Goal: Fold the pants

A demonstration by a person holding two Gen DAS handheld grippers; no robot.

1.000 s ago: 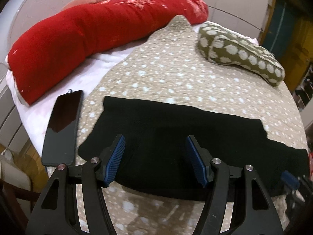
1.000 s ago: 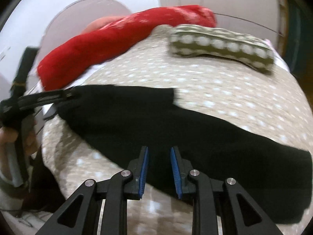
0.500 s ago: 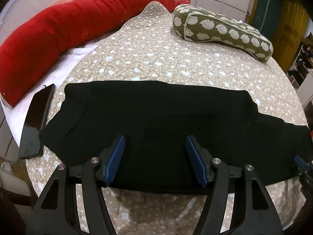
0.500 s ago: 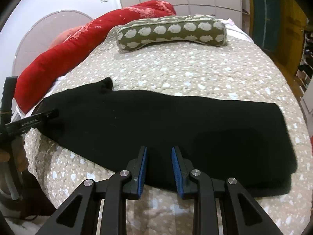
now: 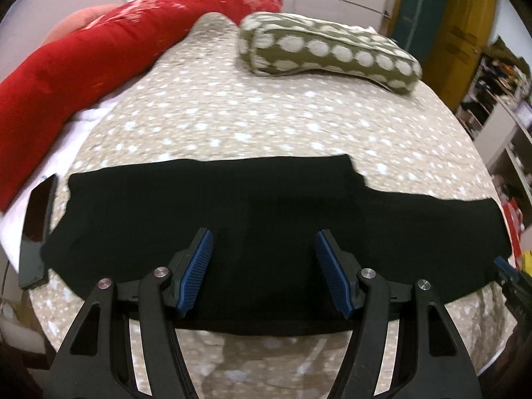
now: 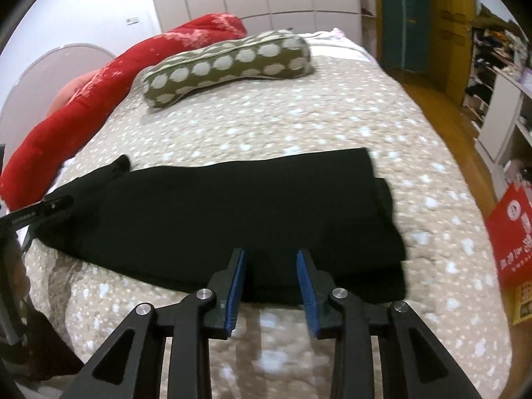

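Black knit pants [image 5: 266, 219] laid lengthwise across the near edge of the beige spotted bed quilt [image 5: 266, 116].
Soft, limp, light fabric is judged; doubled layers are seen at the right end, where hold is best taken. Left tool [image 5: 264, 259] is held open and empty; right tool [image 6: 271, 277] is opening, with nothing pinched.

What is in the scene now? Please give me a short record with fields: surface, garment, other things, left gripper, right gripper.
surface: bed with a beige spotted quilt
garment: black pants, lying flat as a long strip across the near end of the quilt, layers stacked at the right end
other things: red bolster, olive dotted pillow, dark phone at the pants' left end
left gripper: open above the pants, nothing between the pads
right gripper: jaws opening at the pants' near edge, not gripping it
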